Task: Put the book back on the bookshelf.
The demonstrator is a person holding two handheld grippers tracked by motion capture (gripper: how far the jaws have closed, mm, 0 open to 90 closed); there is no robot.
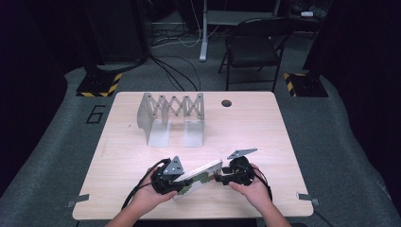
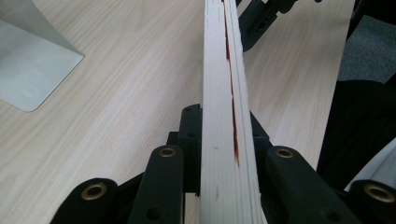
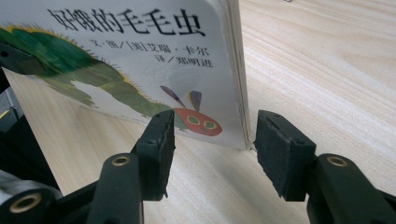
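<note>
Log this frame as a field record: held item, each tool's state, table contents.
held item: white board book with green caterpillar cover, standing on edge on the pale wooden table
left tool: shut on the book's near end, page edges between the jaws
right tool: open, jaws either side of the book's corner, pads not pressing
other item: grey metal accordion book rack, empty, far side of table

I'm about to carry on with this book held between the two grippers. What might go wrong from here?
1. The right gripper has open jaws astride the book's corner, not pressing it; only the left gripper clamps it, so the far end may sag or twist.
2. The page edges gape slightly, so pages might splay.
3. The rack stands just beyond; a swing forward may hit it.
</note>
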